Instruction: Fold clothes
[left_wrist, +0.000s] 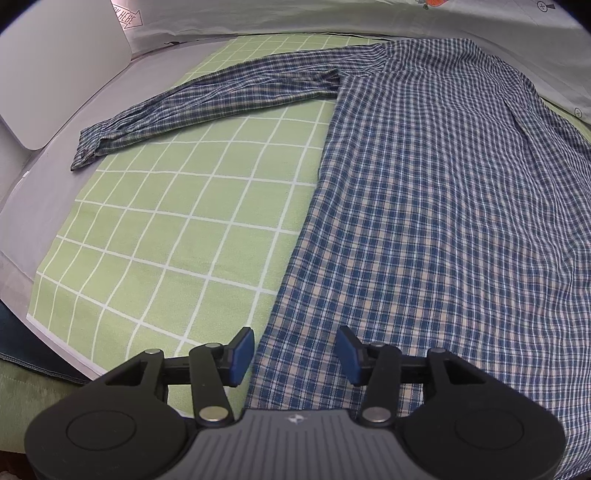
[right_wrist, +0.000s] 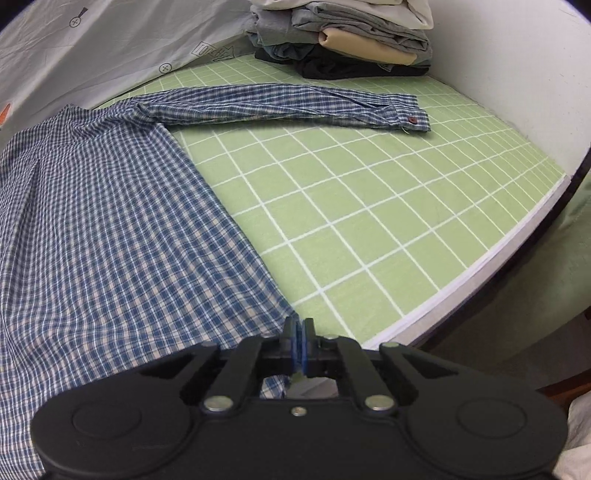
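One shirt (left_wrist: 424, 206) lies flat, sleeves out, none folded; my right gripper (right_wrist: 298, 345) pinches its hem, left gripper (left_wrist: 295, 356) released; stack (right_wrist: 343, 40) waits beyond.

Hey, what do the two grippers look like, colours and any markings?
Both are matte black with silver pivot pins and blue finger pads. The left gripper has a grey ribbed centre plate with a small star logo; the right gripper shows one small centre screw.

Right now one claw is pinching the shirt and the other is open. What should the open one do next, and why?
Probably close the left gripper on the plaid shirt hem lying between its open pads. The right gripper is already shut on the shirt's other bottom corner, and both sleeves lie spread flat, so gripping both corners would let the hem lift evenly.
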